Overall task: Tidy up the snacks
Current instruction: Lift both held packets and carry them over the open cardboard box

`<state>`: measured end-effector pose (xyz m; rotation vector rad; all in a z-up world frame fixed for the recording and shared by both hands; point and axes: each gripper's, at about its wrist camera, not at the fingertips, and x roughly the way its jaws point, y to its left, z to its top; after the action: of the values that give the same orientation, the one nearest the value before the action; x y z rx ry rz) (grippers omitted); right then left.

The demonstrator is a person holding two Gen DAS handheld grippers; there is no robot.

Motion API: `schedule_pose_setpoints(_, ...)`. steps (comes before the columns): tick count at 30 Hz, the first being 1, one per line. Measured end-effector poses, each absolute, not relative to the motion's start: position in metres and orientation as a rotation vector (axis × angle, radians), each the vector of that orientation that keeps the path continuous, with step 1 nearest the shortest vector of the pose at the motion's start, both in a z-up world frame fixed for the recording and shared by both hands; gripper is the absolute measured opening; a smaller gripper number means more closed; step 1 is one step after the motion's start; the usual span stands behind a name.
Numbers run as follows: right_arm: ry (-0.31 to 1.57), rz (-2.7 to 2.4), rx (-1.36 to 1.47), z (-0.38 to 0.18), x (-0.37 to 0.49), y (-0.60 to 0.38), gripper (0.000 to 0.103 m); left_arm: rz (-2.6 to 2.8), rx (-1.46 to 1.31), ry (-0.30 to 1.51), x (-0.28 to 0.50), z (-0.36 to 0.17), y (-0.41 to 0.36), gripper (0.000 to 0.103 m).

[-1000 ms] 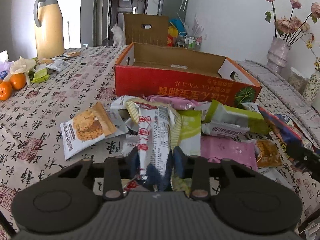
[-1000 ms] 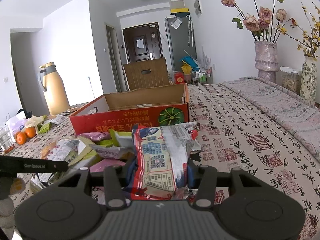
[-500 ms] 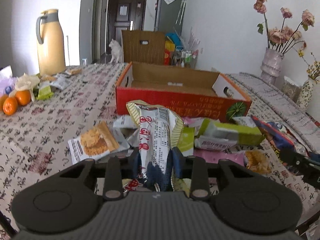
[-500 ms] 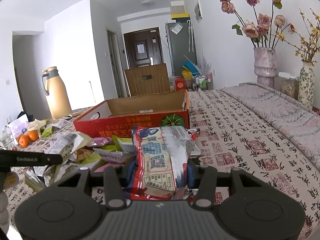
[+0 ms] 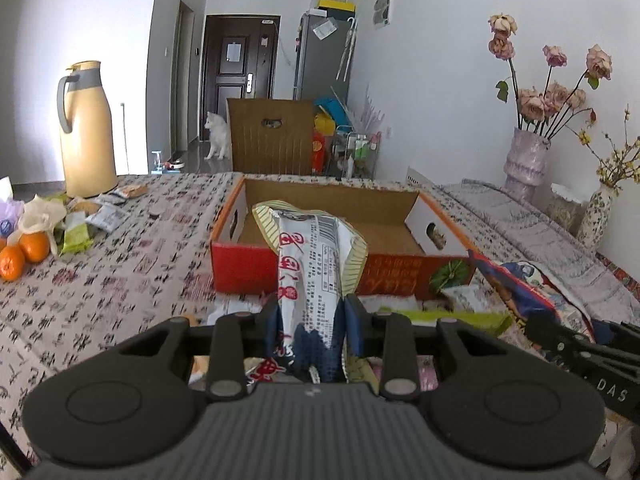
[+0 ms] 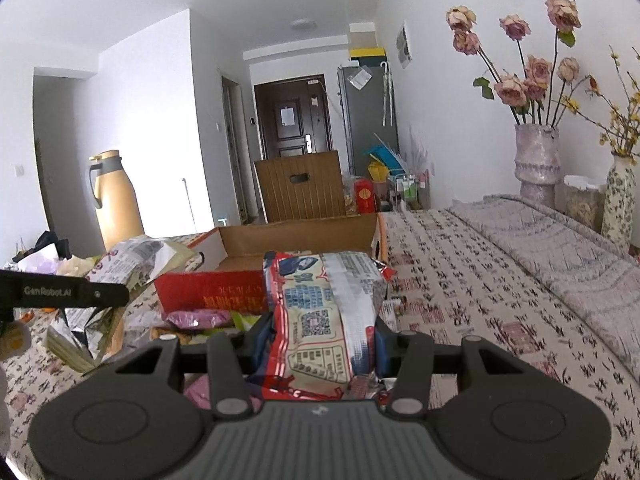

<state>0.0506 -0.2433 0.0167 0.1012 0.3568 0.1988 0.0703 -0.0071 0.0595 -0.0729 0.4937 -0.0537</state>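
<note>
Both snack packets point(image 5: 310, 268) point(image 6: 326, 312) point boxward point(image 5: 400, 264) — lengthwise, gripped.

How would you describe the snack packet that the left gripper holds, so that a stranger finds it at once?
Find the red cardboard box on the patterned tablecloth. In front of its near wall, the left gripper is shut on a long silver packet, lifted above the snack pile. Its red characters and pale striped edges distinguish it from the blue and red packet in the right gripper.

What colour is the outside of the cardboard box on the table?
Red, with an orange rim and a green emblem on the cardboard box; the left wrist view shows it best.
</note>
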Motion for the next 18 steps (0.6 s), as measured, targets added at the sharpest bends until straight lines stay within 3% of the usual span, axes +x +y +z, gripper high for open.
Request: schedule_pose_setpoints(18,0.282,0.203,0.056,0.047,0.135,-0.228,0.048,-0.035,-0.068,0.450,0.153,0.088,-0.013,0.034)
